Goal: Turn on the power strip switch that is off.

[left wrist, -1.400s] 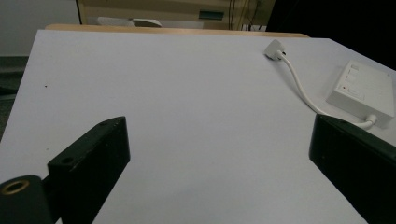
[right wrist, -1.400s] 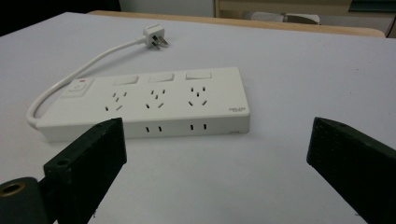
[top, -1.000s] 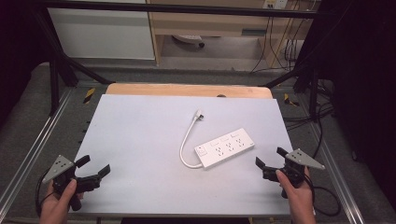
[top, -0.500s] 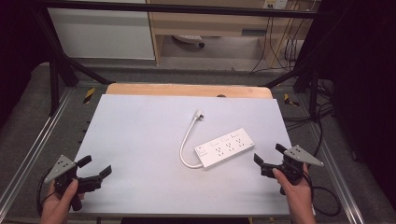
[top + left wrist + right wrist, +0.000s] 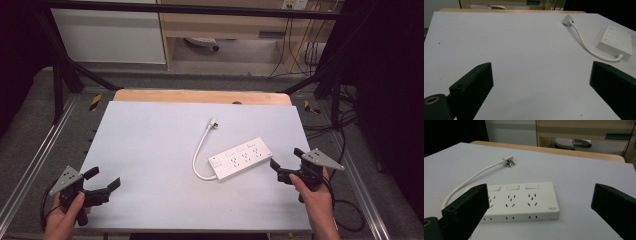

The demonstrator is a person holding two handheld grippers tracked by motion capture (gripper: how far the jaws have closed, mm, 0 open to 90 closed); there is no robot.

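Your right gripper [image 5: 286, 164] has crept a little closer to the white power strip [image 5: 240, 158] lying right of the table's [image 5: 150, 140] middle. Both grippers' jaws are spread wide and hold nothing. Your left gripper [image 5: 102, 181] has stayed put, so a grab may come next.

On the table [image 5: 150, 150], the power strip [image 5: 241, 158] lies right of centre, its plug [image 5: 213, 122] behind it, the left gripper [image 5: 104, 186] well to its left, the right gripper [image 5: 286, 162] just right.
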